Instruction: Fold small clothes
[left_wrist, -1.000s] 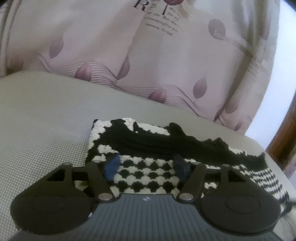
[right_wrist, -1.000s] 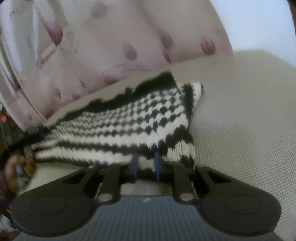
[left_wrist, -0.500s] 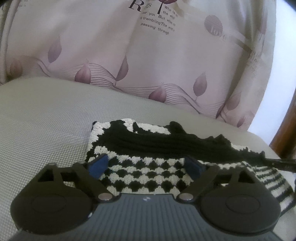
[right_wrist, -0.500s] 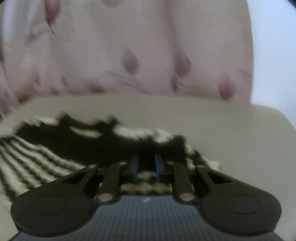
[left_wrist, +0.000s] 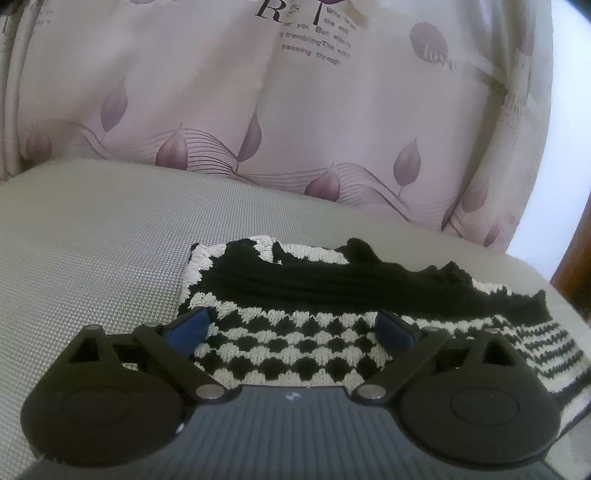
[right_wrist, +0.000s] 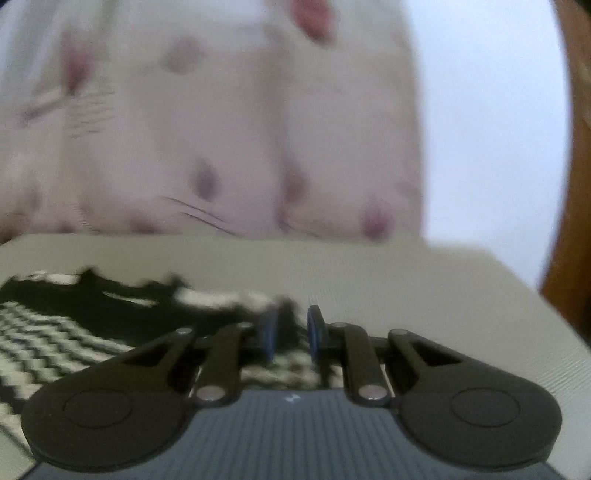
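We see the black-and-white knitted garment (left_wrist: 295, 325) lying flat on the beige woven cushion (left_wrist: 92, 251), pink leaf-print curtain (left_wrist: 221, 103) behind. Our left gripper (left_wrist: 291, 328) hangs spread wide over it, released. Our right gripper (right_wrist: 290, 332) is pinched on the garment's edge, though blur softens this.

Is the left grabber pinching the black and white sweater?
Apart. In the left wrist view, the left gripper has its jaws spread wide, with the knitted sweater lying flat between them, not squeezed.
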